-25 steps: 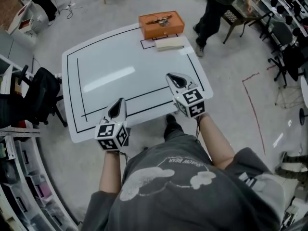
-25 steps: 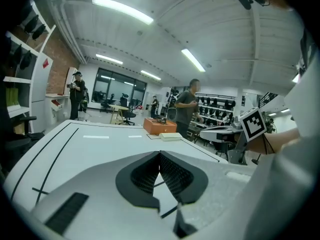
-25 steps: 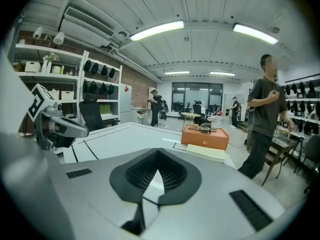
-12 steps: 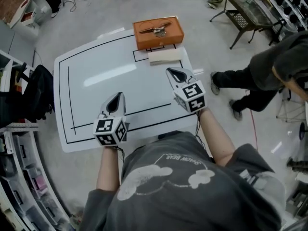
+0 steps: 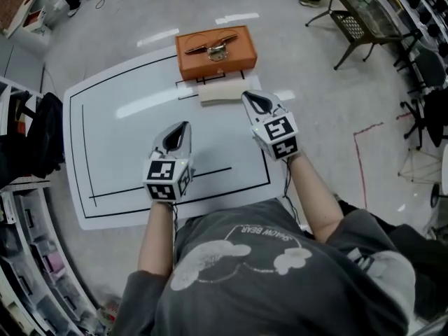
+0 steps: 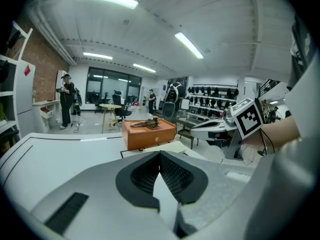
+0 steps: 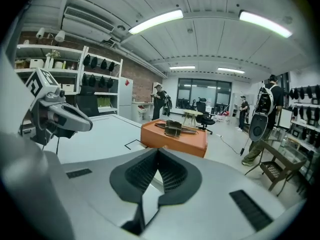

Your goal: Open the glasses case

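An orange box-shaped case (image 5: 215, 56) with a dark metal fitting on its lid stands at the table's far edge, and shows in the left gripper view (image 6: 149, 135) and the right gripper view (image 7: 175, 136). A flat cream pad (image 5: 222, 92) lies just in front of it. My left gripper (image 5: 183, 126) hovers over the table's middle, shut and empty (image 6: 159, 154). My right gripper (image 5: 246, 96) is shut and empty too (image 7: 158, 151), its tip beside the pad's right end, short of the case.
The white table (image 5: 119, 135) carries black outline markings. A black chair (image 5: 38, 135) and shelving stand at its left; a metal chair (image 5: 364, 19) is on the floor at upper right. People stand far back in the room (image 6: 66, 104).
Both grippers have moved forward over the table toward the orange case, the right one reaching the cream pad. The person walking at the right is out of the head view.
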Demonstrator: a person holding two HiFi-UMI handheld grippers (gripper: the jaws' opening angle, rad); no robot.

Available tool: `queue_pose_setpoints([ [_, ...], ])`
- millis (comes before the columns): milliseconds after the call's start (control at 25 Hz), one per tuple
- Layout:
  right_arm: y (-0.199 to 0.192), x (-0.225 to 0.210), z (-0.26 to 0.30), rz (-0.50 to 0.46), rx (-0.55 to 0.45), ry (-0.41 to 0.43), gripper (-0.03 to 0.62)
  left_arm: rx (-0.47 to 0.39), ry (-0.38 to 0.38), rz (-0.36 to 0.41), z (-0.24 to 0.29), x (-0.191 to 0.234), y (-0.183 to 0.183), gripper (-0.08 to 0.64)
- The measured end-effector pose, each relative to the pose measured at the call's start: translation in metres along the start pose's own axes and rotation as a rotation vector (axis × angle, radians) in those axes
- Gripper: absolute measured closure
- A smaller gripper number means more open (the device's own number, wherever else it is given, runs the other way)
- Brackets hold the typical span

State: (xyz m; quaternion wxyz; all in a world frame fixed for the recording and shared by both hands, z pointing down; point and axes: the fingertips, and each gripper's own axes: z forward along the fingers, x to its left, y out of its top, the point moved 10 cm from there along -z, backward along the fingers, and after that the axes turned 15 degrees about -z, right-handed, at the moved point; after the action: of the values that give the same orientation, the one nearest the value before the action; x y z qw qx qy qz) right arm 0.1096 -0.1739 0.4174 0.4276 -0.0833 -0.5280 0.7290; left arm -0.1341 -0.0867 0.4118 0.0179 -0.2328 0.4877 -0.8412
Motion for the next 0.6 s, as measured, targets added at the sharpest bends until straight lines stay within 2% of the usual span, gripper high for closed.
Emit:
queue_pose_setpoints([
  [320,-0.022,-0.032,0.021,0.022,0.019,0.047,0.591,0.048,0.015,0.035,0.051,-0.004,0.005,0.558],
  [480,-0.029,-0.041,0.032,0.026,0.018,0.074,0.591,0.116,0.027,0.006,0.075,-0.003,0.003,0.558],
  [600,-0.035,-0.045,0.039,0.032,0.019,0.087,0.591,0.157,0.052,0.024,0.091,-0.002,-0.001,0.558],
])
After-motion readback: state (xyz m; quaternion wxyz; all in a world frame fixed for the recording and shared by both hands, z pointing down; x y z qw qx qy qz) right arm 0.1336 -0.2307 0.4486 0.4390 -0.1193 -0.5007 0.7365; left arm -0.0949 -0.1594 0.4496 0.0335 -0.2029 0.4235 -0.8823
